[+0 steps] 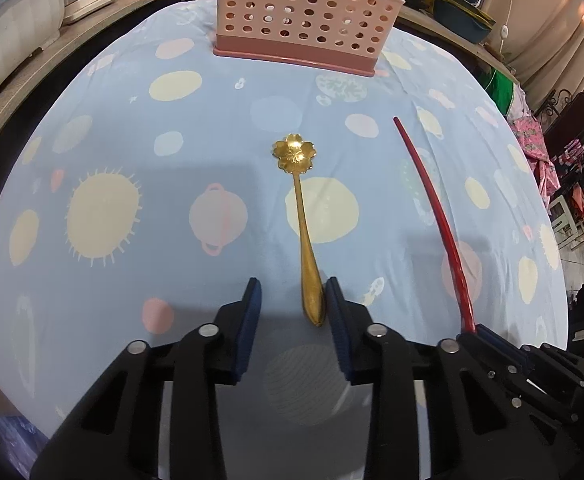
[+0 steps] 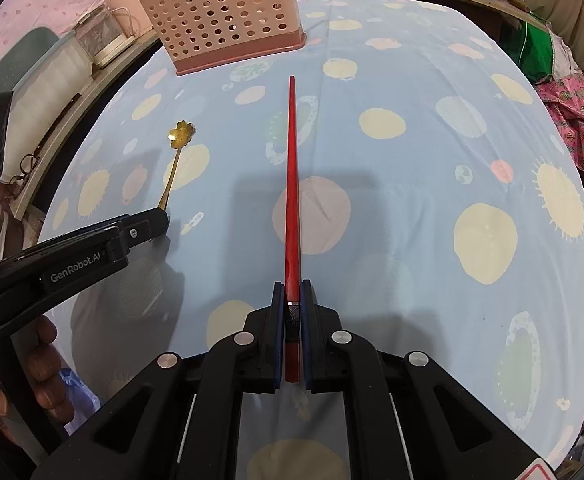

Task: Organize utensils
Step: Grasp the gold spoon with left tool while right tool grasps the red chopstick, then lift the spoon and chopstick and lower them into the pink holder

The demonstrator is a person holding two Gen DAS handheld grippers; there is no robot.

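Left gripper (image 1: 294,292): jaws parted, straddling the handle end of the gold spoon (image 1: 302,216) at lower centre of the left wrist view. The right pad sits against or just beside the handle; the left pad stands clear of it. No grip made yet; the spoon lies flat on the desk (image 1: 111,128), its flower-shaped bowl pointing toward the top of the frame. The straddle reads as a set-up for pinching the handle at its thick end, where the pads get most purchase.

Right gripper (image 2: 292,292): clenched on the red chopstick (image 2: 292,184), held near its butt end at lower centre of the right wrist view. The stick runs straight up the frame along the line of the fingers, its thin tip aimed toward the basket. Whether the tip rests on the cloth or is raised cannot be told.

Pink perforated basket (image 2: 227,16): stands at the upper left of the right wrist view, top centre of the left one, well apart from both utensils. It already holds some items. Judged to be the destination.

A hand (image 2: 43,372) holding the left gripper shows at lower left of the right wrist view.
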